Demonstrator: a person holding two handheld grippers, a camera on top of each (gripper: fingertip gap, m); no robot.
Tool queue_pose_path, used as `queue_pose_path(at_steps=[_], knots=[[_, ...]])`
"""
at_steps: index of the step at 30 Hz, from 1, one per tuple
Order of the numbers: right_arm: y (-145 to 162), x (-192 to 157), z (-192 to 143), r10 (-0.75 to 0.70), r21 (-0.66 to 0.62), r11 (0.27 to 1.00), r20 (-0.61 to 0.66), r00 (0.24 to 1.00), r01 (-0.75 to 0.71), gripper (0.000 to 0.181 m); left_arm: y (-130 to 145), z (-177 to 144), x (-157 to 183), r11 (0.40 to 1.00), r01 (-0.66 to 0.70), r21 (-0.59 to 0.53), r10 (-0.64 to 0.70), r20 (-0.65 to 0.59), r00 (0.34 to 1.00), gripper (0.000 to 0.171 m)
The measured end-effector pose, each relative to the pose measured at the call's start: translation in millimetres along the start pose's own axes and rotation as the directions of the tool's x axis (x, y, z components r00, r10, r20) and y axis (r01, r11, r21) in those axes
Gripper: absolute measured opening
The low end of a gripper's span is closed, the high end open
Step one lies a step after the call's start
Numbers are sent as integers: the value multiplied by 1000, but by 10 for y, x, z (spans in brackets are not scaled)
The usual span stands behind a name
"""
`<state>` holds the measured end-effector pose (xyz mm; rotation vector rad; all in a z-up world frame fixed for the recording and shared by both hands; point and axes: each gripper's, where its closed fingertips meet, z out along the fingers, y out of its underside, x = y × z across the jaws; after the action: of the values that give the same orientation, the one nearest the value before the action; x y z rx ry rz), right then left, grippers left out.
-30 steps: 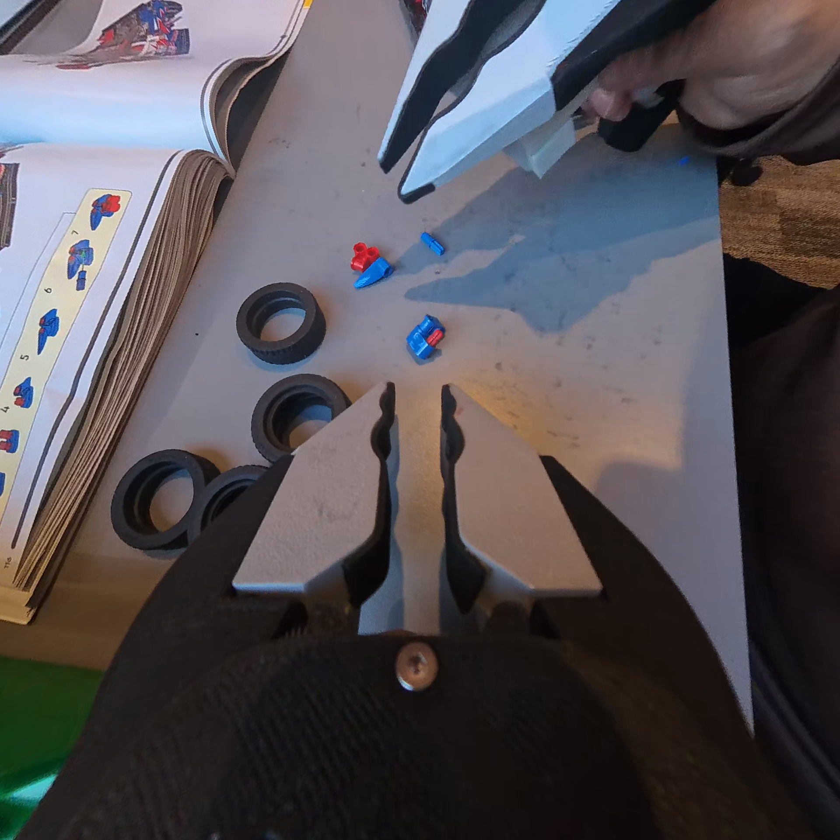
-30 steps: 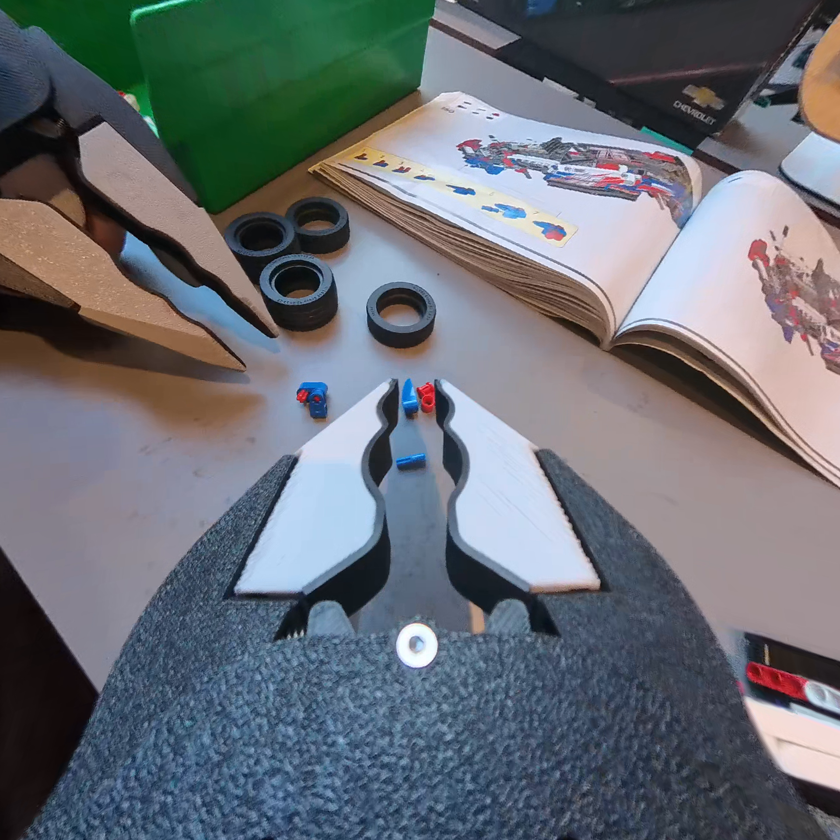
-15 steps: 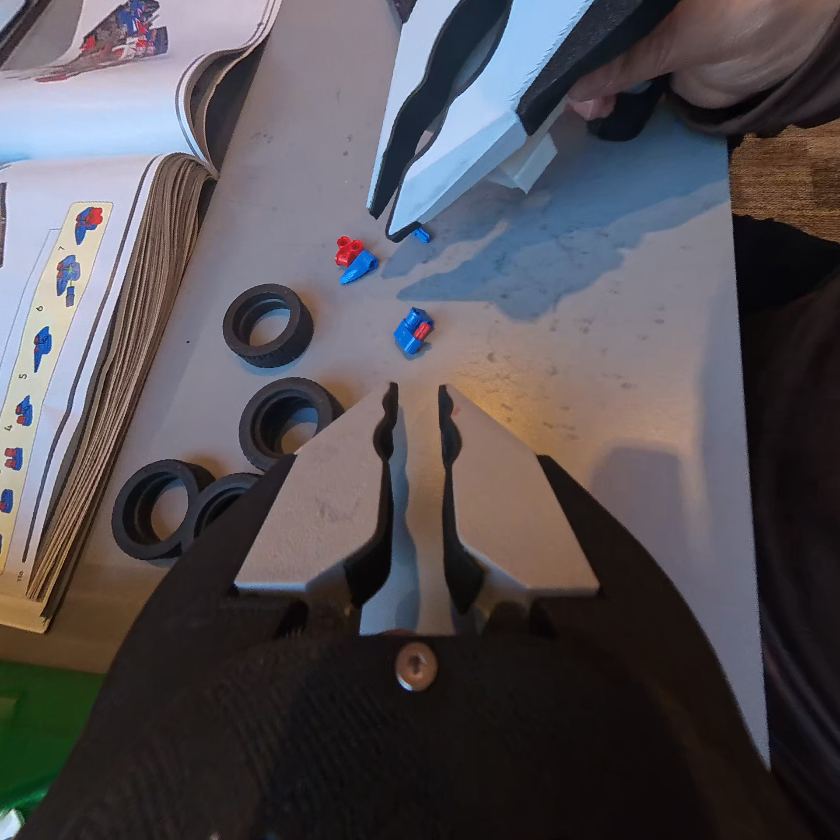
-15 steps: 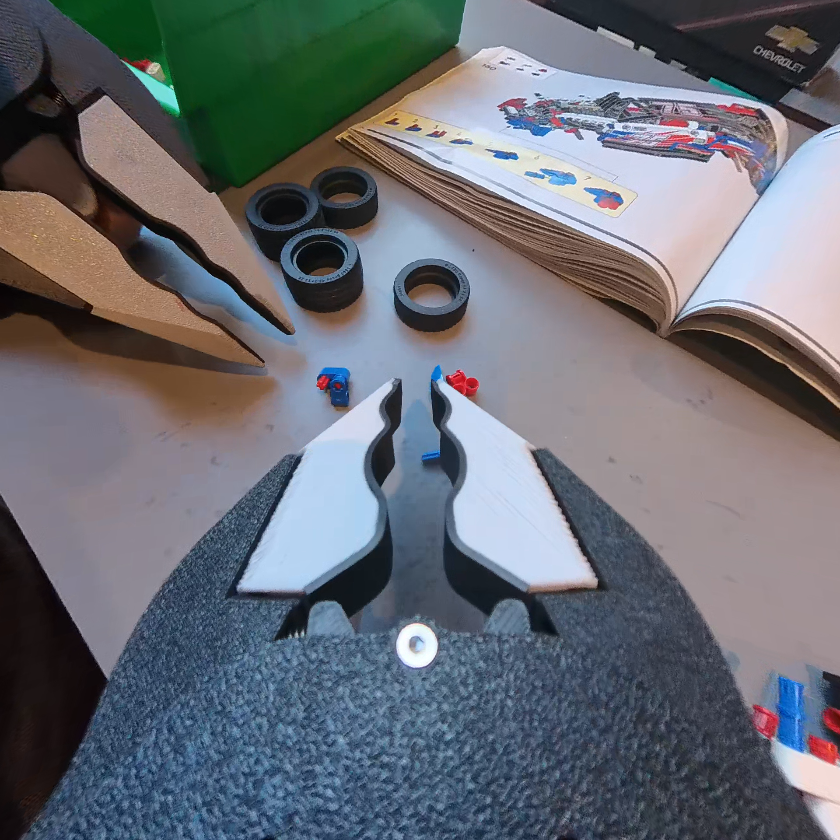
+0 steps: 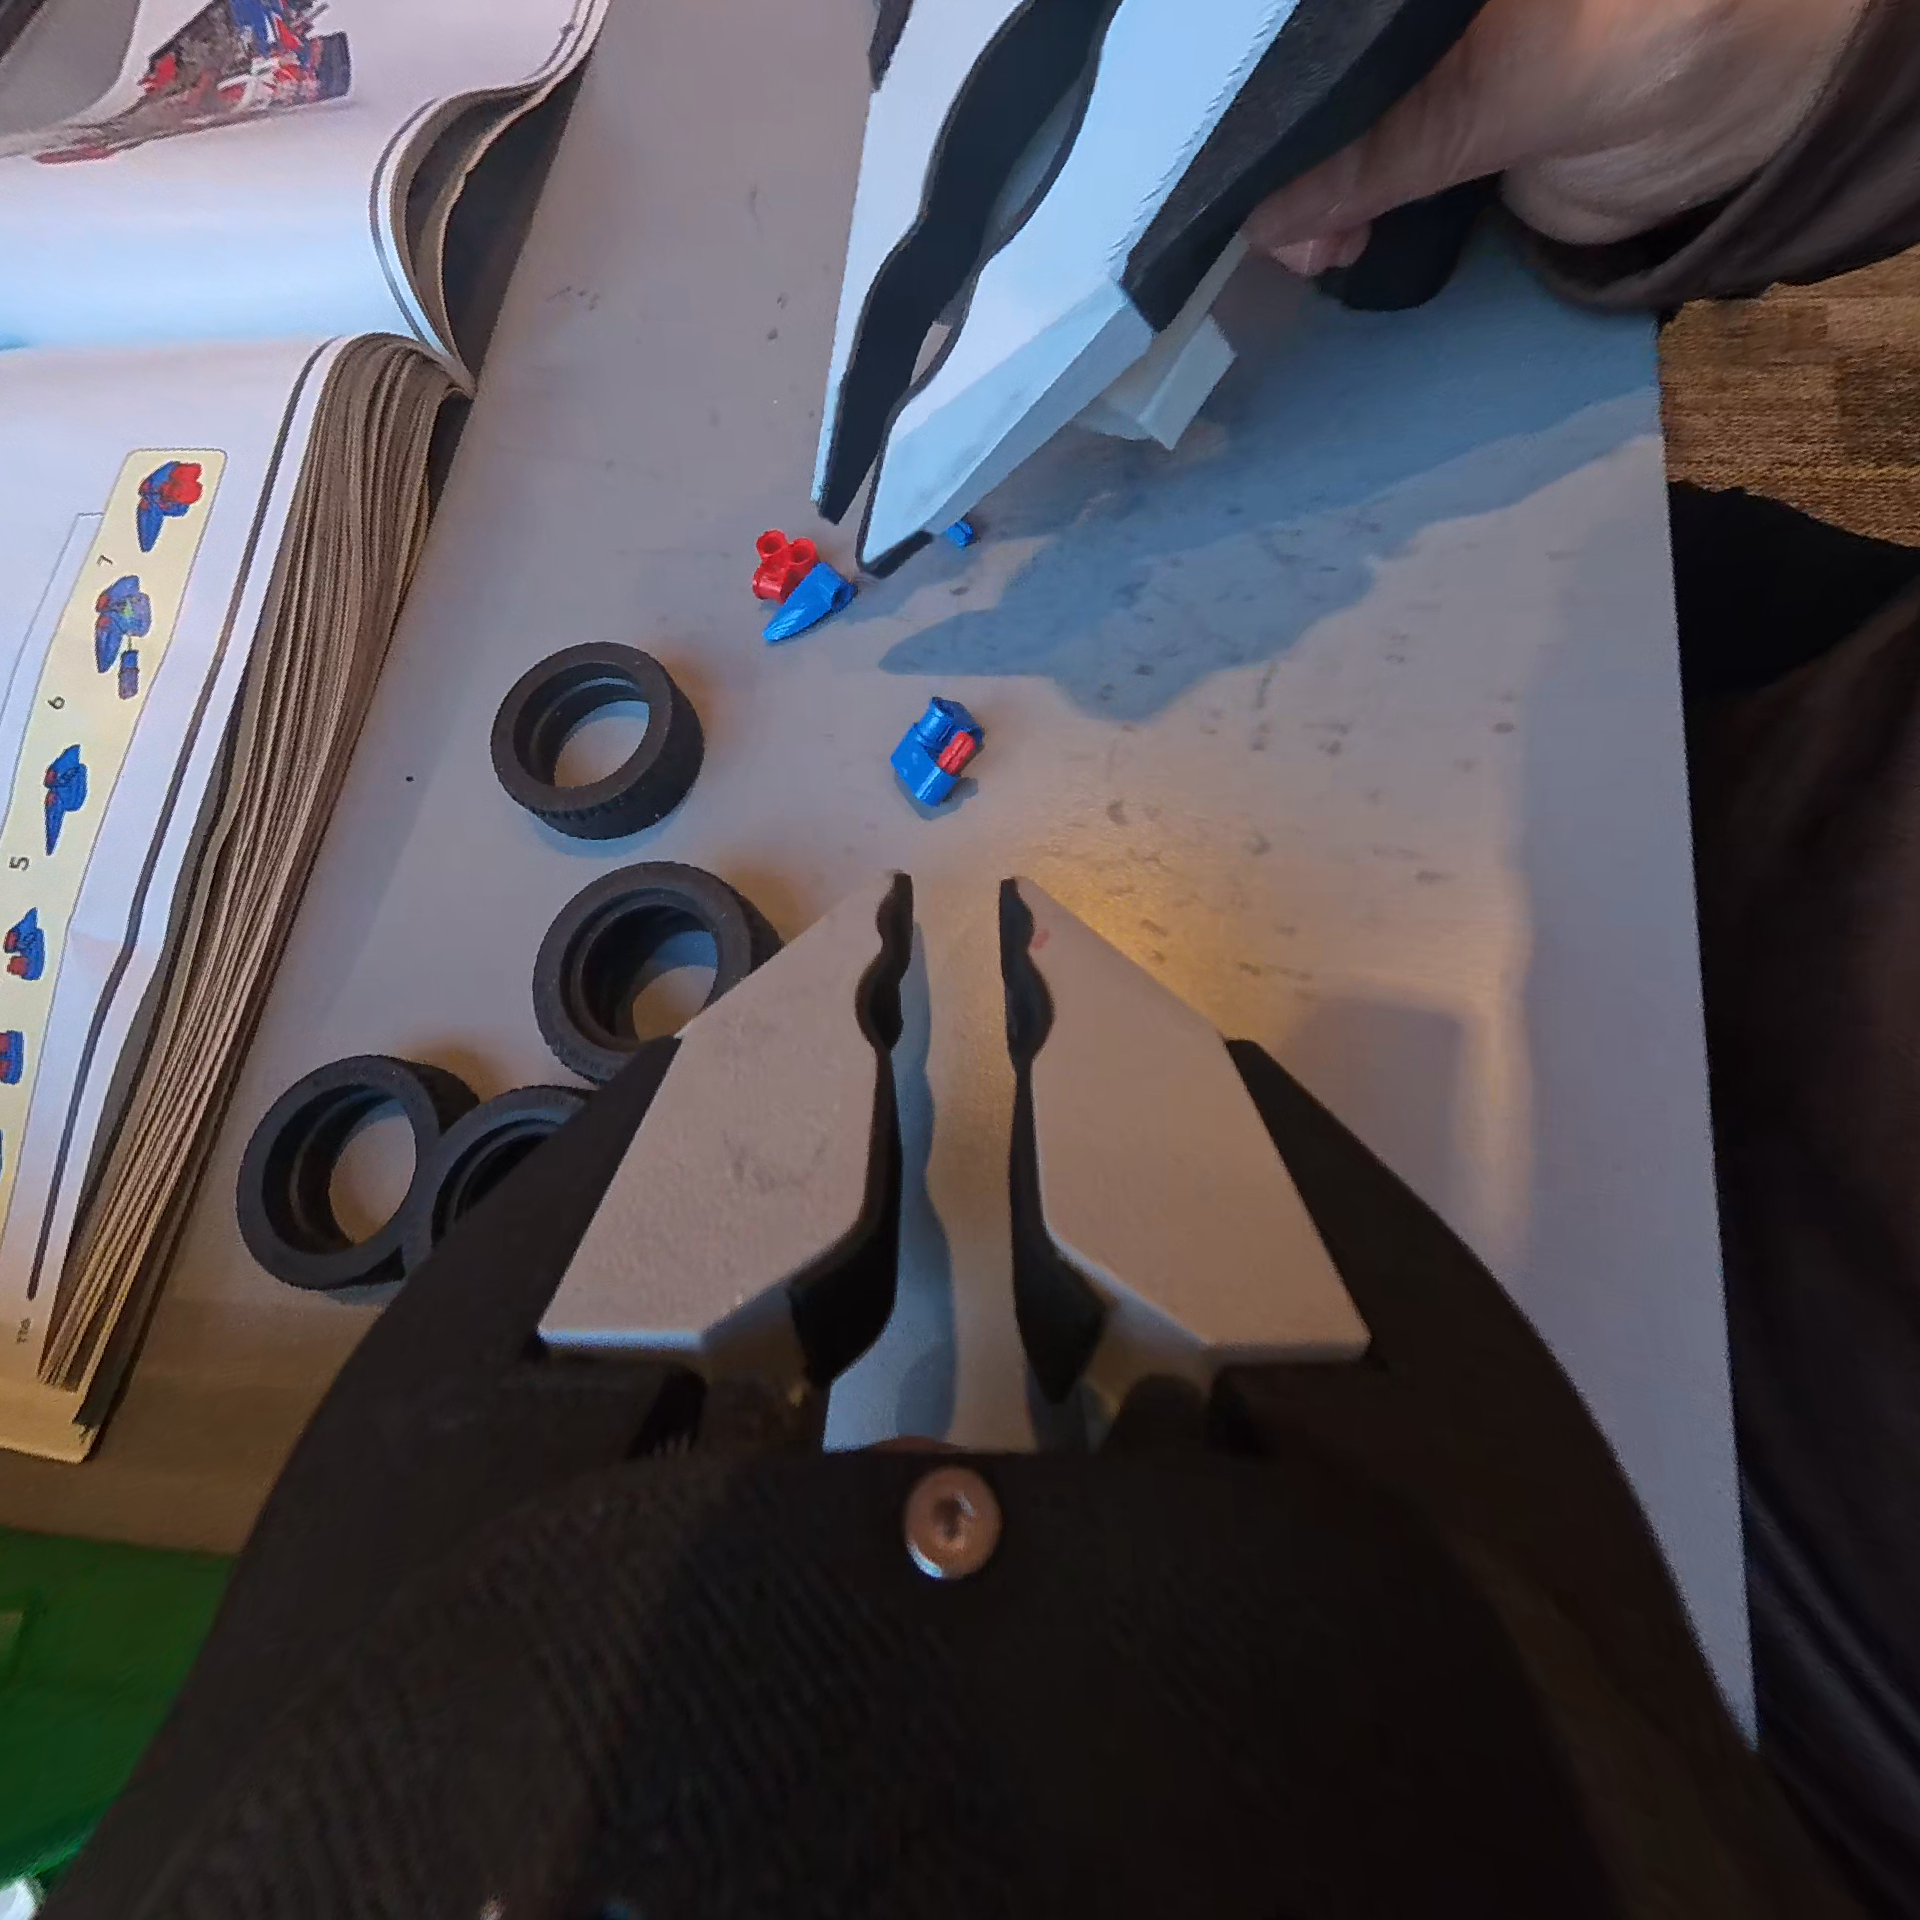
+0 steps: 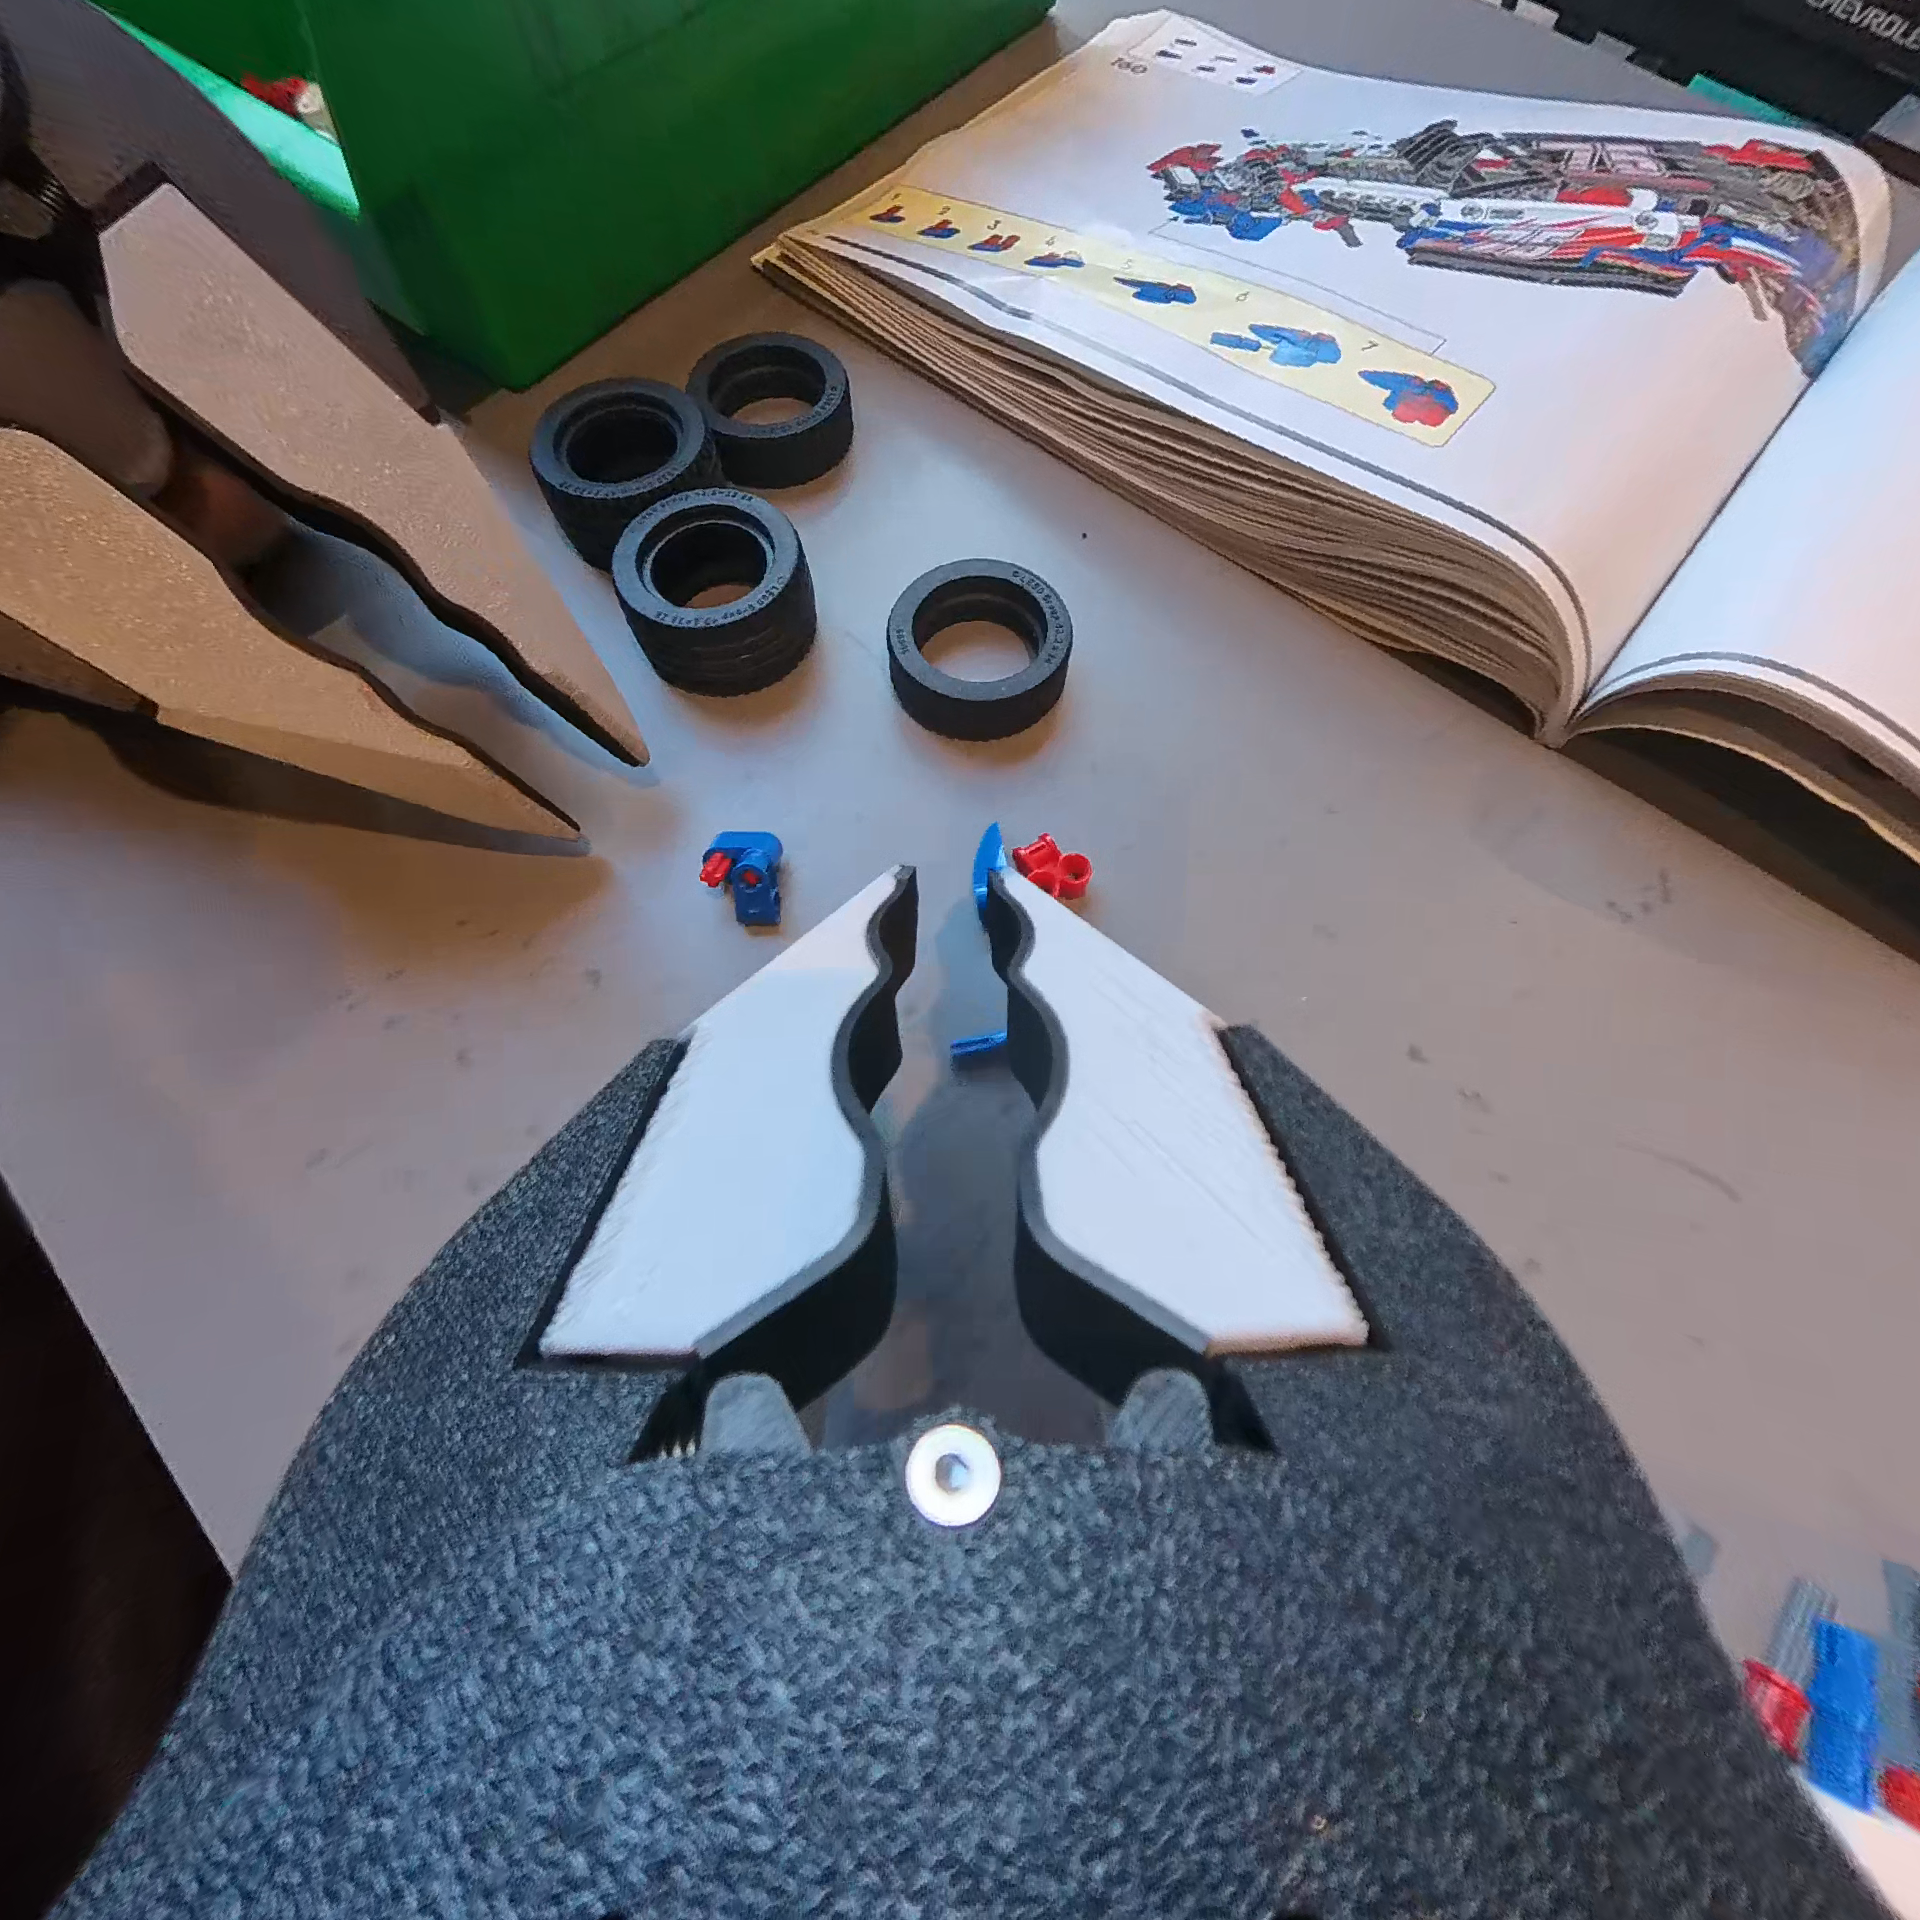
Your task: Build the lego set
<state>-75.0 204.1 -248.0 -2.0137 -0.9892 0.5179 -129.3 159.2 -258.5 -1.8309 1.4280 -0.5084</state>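
The right gripper (image 6: 951,883) is lowered to the grey table (image 6: 1351,1039) with its white fingers parted by a narrow gap and nothing gripped between them. The small blue pin (image 6: 977,1042) lies flat inside that gap, hard against the inner edge of the right-hand finger and set back from the tips, with its long axis running crosswise to the fingers. That crosswise lie is what the pickup seems to turn on: closing now would likely press on the pin's ends, so the pin needs centring first. Just beyond the pin, at the fingertips, sit the blue curved piece (image 6: 985,857) and, touching it, the red connector (image 6: 1051,864). To the left of the pin is the blue-and-red subassembly (image 6: 746,871), apart from everything. The left gripper (image 5: 954,883) hovers farther from the pin, its grey fingers also slightly parted and empty, pointed toward the subassembly, so the right one is plainly the nearer to the pin. Beyond the pin lie four black tyres (image 6: 979,646) and the open instruction book (image 6: 1351,343).
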Motion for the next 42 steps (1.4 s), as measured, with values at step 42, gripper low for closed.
queue_pose_path(at_steps=[42], knots=[[11,27,94,-516,-275,795,160,841,540,19,43,39,37,995,-93,-44,95,47,994,12]])
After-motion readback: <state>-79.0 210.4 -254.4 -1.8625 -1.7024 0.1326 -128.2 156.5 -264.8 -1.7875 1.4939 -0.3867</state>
